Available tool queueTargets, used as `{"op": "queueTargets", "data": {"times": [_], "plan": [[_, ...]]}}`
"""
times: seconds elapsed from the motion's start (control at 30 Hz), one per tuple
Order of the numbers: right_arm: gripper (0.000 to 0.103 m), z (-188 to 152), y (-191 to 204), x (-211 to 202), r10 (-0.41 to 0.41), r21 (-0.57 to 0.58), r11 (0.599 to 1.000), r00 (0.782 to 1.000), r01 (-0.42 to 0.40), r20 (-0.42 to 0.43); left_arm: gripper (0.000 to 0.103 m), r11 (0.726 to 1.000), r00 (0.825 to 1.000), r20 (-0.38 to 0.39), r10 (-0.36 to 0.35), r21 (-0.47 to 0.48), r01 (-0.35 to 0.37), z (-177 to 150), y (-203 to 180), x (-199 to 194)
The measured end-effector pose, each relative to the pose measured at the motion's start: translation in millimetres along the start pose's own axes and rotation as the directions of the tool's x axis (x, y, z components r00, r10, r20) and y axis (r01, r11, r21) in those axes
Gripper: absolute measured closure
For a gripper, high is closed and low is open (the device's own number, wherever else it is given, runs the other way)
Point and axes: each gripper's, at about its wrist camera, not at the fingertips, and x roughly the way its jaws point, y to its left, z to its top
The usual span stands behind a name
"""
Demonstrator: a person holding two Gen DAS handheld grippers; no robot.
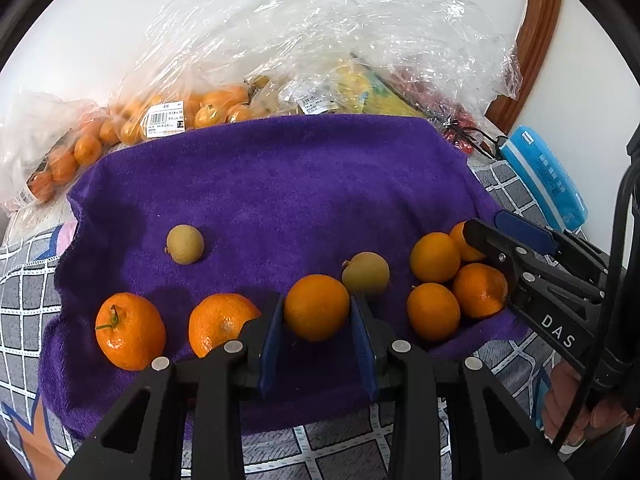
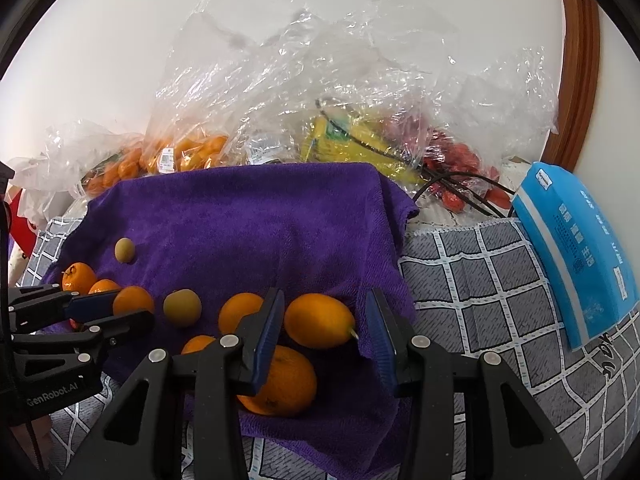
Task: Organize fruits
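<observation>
A purple towel (image 1: 280,184) carries loose fruit. My left gripper (image 1: 315,298) is shut on a small orange (image 1: 316,306), both blue pads pressed to its sides. Two mandarins (image 1: 130,332) lie to its left, and two tan round fruits (image 1: 366,274) sit behind. A cluster of small oranges (image 1: 435,257) lies at the right, where my right gripper (image 1: 483,221) reaches in. In the right wrist view the right gripper (image 2: 325,293) stands open around an oval orange (image 2: 319,321): towel shows between the fruit and the right pad. The left gripper (image 2: 134,304) appears at the left edge.
Clear plastic bags (image 2: 320,72) with oranges (image 1: 216,108), a yellow pack (image 2: 344,140) and red fruit (image 2: 460,160) pile up behind the towel. A blue tissue pack (image 2: 572,256) and a black cable (image 2: 460,184) lie to the right on the grey checked cloth (image 2: 480,280). A hand (image 1: 580,412) holds the right gripper.
</observation>
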Motion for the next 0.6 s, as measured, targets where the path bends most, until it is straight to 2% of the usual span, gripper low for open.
{"op": "queueTargets", "data": {"times": [0.17,0.37,0.6], "plan": [[0.060,-1,-1,-3,0.008,0.003,1.000,1.000,-0.008,0.007,0.066,1.000,1.000,0.006,-0.008,-0.007,0.008,-2,0,-1],[0.058,4,-4,-21,0.018,0.011,1.000,0.998,-0.019,0.063,0.053,0.999,0.999,0.024,-0.023,-0.023,0.023,-2,-1,-13],[0.048,14,10,-54,0.005,0.001,1.000,0.998,-0.005,0.065,0.040,1.000,0.997,0.066,0.027,-0.005,-0.026,-5,-5,-47]]}}
